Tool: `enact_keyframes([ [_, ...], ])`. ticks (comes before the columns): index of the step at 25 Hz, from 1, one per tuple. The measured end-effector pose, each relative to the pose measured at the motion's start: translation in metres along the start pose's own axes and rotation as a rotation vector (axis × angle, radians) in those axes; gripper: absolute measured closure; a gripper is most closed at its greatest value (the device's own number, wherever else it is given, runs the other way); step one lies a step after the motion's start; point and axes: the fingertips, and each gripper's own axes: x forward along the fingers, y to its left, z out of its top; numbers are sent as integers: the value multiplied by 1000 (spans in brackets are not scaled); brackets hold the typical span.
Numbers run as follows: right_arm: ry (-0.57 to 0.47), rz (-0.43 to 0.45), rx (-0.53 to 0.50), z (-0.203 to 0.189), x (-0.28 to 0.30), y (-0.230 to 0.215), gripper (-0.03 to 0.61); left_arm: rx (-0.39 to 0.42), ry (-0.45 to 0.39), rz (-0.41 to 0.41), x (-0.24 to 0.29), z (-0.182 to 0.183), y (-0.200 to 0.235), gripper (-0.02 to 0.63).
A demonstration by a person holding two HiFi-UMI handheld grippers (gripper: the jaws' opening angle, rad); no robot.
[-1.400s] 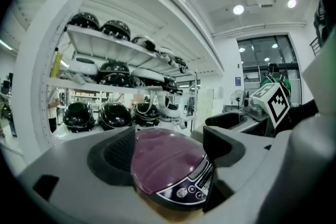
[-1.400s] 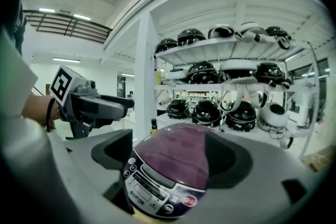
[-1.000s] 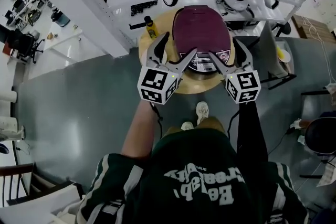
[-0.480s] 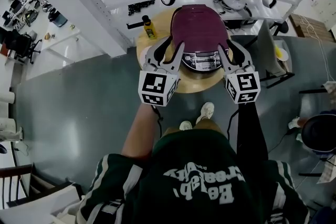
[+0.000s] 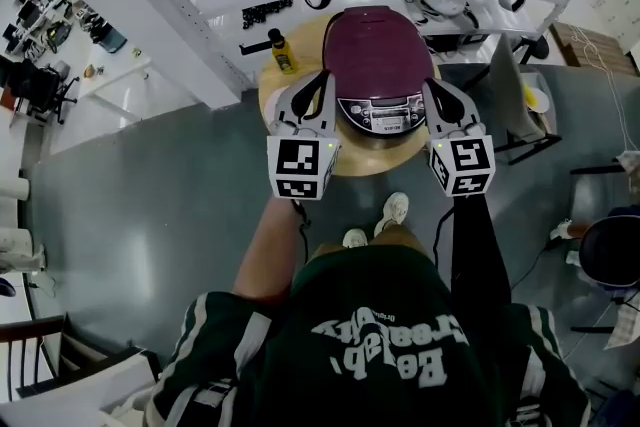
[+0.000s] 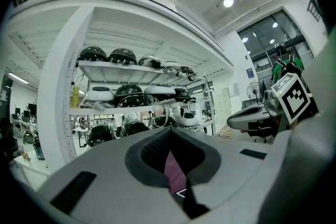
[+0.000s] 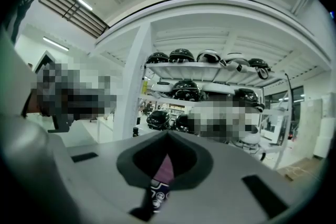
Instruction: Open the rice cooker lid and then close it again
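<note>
The left tool (image 5: 323, 80) and the right tool (image 5: 431, 87) have both just closed their jaws, with nothing caught between them. The rice cooker (image 5: 378, 50) stands on the round desk (image 5: 372, 163) between them, just right of the left tool and just left of the right one. Its purple lid is down, so opening looks not yet begun. Next, I judge, one closed tip must find and press the lid's release near the front while the other steadies the body.
</note>
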Motion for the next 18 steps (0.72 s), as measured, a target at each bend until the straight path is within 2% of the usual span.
enact_keyframes([
  [6, 29, -9, -42, 0, 0, 1, 575, 3, 8, -4, -1, 0, -2, 614],
  [18, 41, -26, -31, 0, -1, 3, 575, 6, 14, -24, -5, -1, -3, 614],
])
